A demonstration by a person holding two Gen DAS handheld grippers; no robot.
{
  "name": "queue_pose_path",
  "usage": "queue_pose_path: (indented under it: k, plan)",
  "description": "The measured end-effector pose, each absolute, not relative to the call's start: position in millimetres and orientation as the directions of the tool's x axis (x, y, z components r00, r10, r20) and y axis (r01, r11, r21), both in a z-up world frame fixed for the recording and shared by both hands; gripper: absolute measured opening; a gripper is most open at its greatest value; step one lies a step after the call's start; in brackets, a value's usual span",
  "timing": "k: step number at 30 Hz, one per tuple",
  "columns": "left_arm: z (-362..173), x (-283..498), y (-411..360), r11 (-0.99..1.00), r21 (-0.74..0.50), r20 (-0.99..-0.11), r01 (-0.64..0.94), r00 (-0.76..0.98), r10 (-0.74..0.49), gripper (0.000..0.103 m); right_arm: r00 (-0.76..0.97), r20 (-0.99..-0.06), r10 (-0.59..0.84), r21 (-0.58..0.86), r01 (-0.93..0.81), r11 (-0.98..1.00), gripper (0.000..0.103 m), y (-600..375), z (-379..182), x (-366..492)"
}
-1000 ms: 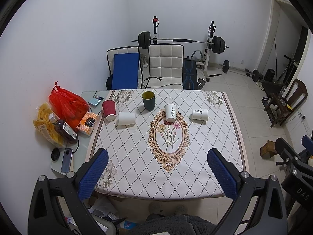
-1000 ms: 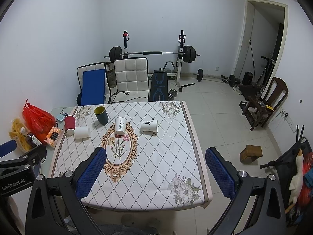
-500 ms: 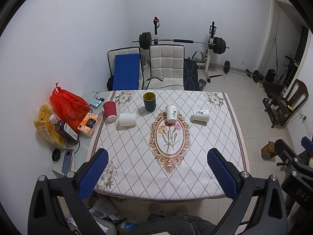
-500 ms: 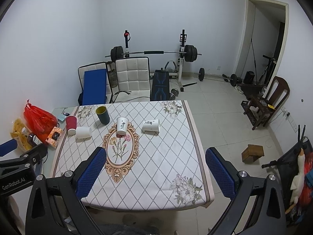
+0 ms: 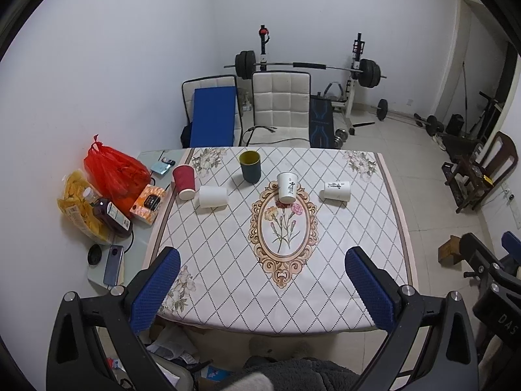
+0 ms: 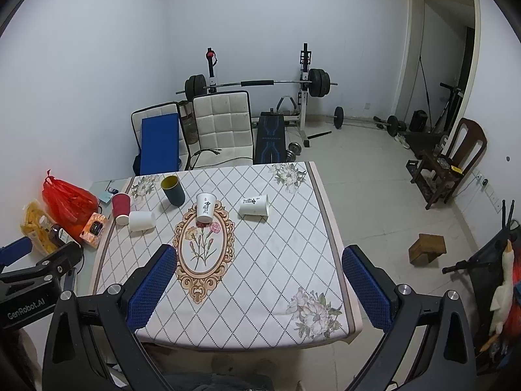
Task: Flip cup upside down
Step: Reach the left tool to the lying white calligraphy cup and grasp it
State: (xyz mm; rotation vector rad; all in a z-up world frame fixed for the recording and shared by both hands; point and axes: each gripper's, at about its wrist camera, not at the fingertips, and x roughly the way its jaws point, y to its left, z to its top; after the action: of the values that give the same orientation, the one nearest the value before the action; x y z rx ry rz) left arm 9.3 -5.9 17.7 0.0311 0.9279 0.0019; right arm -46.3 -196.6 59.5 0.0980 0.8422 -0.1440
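Several cups stand on the patterned tablecloth [image 5: 342,260] at its far side. A dark green cup [image 5: 250,166] [image 6: 173,190] stands upright. A white printed paper cup [image 5: 287,187] [image 6: 205,207] stands upright at the centre. Another white printed cup [image 5: 336,190] [image 6: 254,206] lies on its side to the right. A plain white cup [image 5: 213,196] [image 6: 141,220] lies on its side beside a red cup [image 5: 184,181] [image 6: 121,208]. My left gripper [image 5: 262,288] and right gripper [image 6: 259,288] are both open and empty, above the table's near edge, far from the cups.
A red bag [image 5: 112,169], snack bag, bottle [image 5: 109,213], orange box [image 5: 148,203] and phone [image 5: 113,264] lie on the glass ledge at the table's left. Chairs [image 5: 281,110] and a barbell rack stand behind the table. A wooden chair [image 6: 452,159] and block [image 6: 427,248] are on the floor to the right.
Both views have shifted slightly, with the table a little lower and nearer in frame. The cups have not moved. Both grippers stay open.
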Motion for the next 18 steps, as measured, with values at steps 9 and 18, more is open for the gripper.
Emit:
queue_pose_path:
  k: [9, 18]
  plan:
    - [-15, 26, -33, 0.999, 0.043, -0.819, -0.005, 0.572, 0.038, 0.103, 0.626, -0.777, -0.070, 0.057, 0.181, 0.982, 0.103, -226, 31, -27]
    - [-86, 86, -73, 0.984, 0.174, -0.844, 0.049, 0.523, 0.123, 0.103, 0.500, -0.863, -0.071, 0.040, 0.208, 0.977, 0.103, -256, -59, 31]
